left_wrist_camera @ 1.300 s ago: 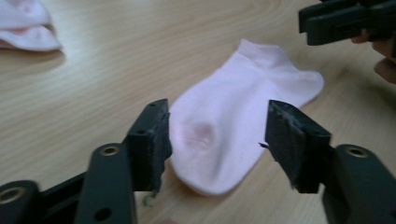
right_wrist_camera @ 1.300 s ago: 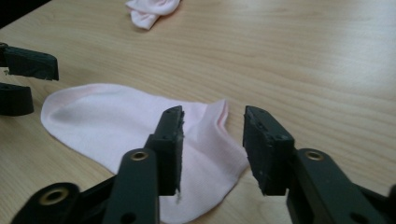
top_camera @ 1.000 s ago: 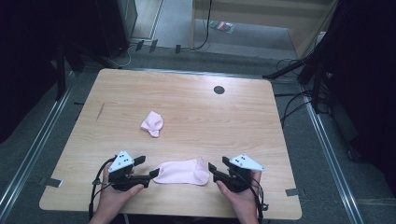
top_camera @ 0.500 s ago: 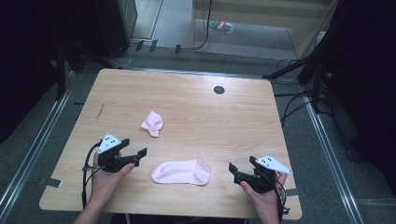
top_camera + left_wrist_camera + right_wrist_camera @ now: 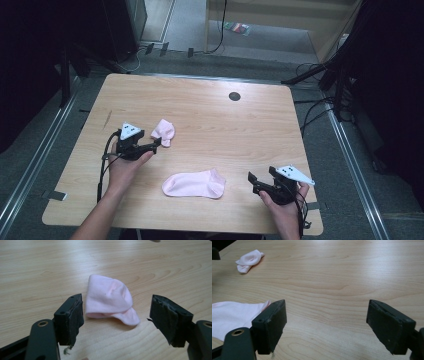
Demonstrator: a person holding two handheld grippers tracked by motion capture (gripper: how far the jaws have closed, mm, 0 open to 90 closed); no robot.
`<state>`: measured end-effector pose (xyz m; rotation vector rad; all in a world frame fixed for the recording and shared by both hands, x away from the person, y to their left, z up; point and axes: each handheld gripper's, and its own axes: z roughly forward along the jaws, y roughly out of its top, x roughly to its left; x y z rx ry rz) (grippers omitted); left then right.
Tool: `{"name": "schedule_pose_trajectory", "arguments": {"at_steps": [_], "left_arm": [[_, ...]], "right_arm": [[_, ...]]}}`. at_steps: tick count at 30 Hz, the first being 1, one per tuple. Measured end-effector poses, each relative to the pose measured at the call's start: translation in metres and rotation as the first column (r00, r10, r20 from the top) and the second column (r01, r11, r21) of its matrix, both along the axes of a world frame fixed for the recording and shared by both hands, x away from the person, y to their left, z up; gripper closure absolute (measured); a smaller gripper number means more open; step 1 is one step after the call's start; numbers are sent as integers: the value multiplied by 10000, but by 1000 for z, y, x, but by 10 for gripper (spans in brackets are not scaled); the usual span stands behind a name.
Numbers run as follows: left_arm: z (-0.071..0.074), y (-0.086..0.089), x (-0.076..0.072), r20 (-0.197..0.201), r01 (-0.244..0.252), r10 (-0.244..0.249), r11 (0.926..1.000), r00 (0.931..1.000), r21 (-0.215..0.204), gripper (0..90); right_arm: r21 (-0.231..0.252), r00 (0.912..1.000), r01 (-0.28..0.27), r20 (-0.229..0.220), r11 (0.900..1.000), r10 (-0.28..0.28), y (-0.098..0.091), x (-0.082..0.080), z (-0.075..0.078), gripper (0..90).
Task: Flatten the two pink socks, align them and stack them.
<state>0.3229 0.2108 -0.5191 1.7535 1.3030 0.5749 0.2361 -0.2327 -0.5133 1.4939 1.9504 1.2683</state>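
My left gripper (image 5: 155,143) sits at the left of the worktop (image 5: 260,130), its jaws spread and just closing a little with nothing between them, the crumpled pink sock (image 5: 164,132) just beyond its tips. My right gripper (image 5: 252,182) rests near the right front edge, jaws spread and empty. The flat pink sock (image 5: 194,184) lies between the two, near me.

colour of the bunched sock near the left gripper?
Pale pink bunched-up fabric sock; clearest in the left gripper view.
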Motion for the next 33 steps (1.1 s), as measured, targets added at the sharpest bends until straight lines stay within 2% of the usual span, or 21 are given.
{"name": "schedule_pose_trajectory", "arguments": {"at_steps": [6,10,12,15,18,21,24,26,28,29,33], "left_arm": [[-6,-12,22,-395,-37,54,9991,9992,430,298],[-15,-22,32,-632,-165,232,9943,9977,1050,301],[-21,-24,35,-791,-262,385,9881,9961,1517,331],[-28,-25,39,-1175,-358,513,9908,9917,1302,375],[-28,-25,40,-1212,-602,750,9908,9898,1213,457],[-28,-26,40,-1142,-565,723,9891,9908,1360,535],[-28,-29,39,-1106,-536,687,9895,9915,1345,690],[-27,-34,38,-981,-502,678,9839,9929,1716,771],[-26,-38,37,-899,-338,519,9806,9946,1931,798],[-25,-39,37,-900,-271,447,9818,9949,1880,805],[-15,-45,33,-692,-189,273,9927,9972,1189,816]], "right_arm": [[95,9995,189,-257,9998,-186,-2,4,-4,176],[164,9995,192,-274,9997,-187,-3,4,-4,178],[162,9993,223,-303,9996,-218,-4,4,-4,181],[178,9991,222,-357,9996,-216,-5,4,-5,185],[177,9988,277,-417,9995,-270,-5,4,-6,187],[131,9986,282,-459,9995,-275,-6,5,-7,190],[60,9979,320,-559,9995,-316,-6,5,-8,192],[10,9972,386,-642,9993,-384,-6,5,-9,193],[27,9966,396,-726,9992,-393,-6,5,-10,194],[-3,9965,399,-731,9992,-398,-6,5,-10,195],[-8,9964,425,-733,9991,-424,-6,5,-10,196]]}}
